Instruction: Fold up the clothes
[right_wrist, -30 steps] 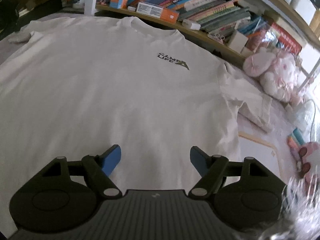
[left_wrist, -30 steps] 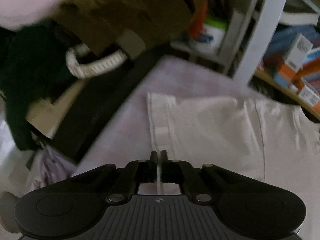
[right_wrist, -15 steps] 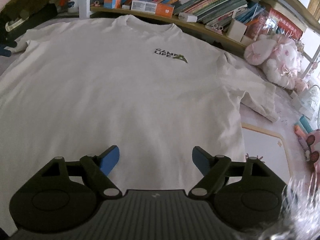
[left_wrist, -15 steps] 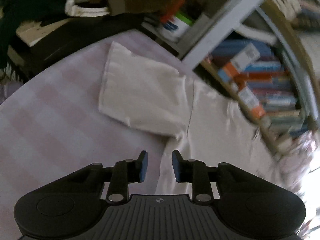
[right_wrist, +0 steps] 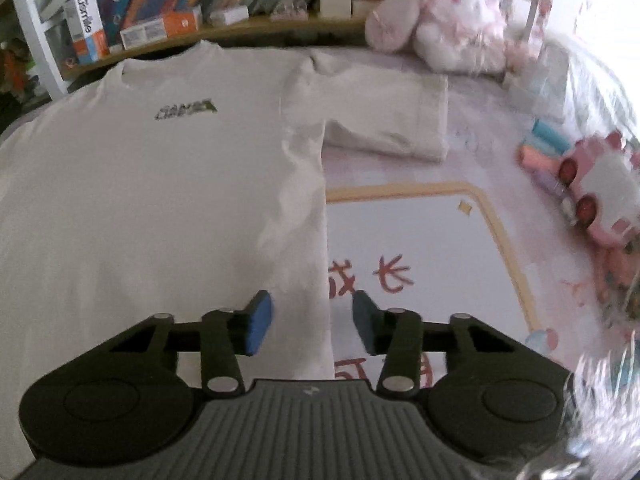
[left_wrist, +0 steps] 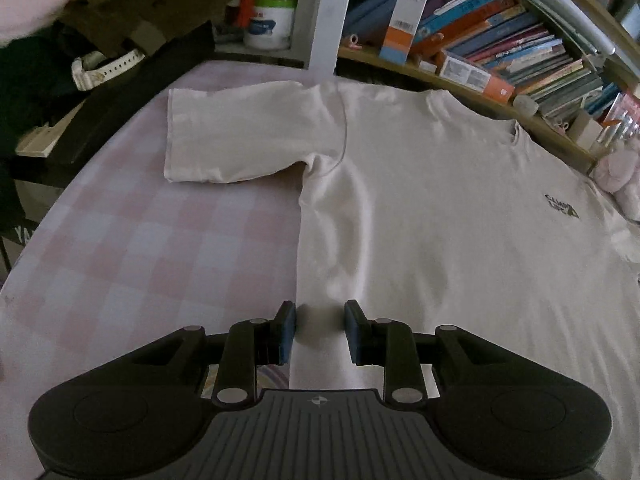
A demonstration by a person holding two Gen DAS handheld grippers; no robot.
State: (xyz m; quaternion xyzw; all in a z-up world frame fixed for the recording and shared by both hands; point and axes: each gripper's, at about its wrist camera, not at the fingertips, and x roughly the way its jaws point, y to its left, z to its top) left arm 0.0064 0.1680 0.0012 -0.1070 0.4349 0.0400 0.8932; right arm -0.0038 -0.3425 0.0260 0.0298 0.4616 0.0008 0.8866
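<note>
Shirt [left_wrist: 460, 220] is lying flat and face up on the bed [left_wrist: 140, 248], collar toward the bookshelf [left_wrist: 500, 52] at the top of both views, long axis running from the bottom of the frame to the top. In the left wrist view the left gripper [left_wrist: 320, 330] is sitting at bottom centre, straddling the shirt's left side edge, which is running up between the pads toward the armpit; the left sleeve [left_wrist: 240, 136] is lying spread out at upper left. Its jaws are standing narrow, with the edge between them but no pad seen pressing cloth; they have just been closing a little after opening from a near-closed pinch. In the right wrist view the right gripper [right_wrist: 312, 322] is mirroring this at bottom centre over the right side edge, the shirt body filling the left half of the frame and the right sleeve [right_wrist: 392, 120] lying at upper right, near a plush toy [right_wrist: 448, 28]. Its jaws have just been closing from wide to moderate, the hem edge between them, not visibly clamped. Each gripper is nearer its own side edge, so the coming pinch appears to depend on those edges staying between the pads. Compared with earlier frames, the right gripper is no longer hovering over mid-shirt, and the left is no longer at the sleeve.
</note>
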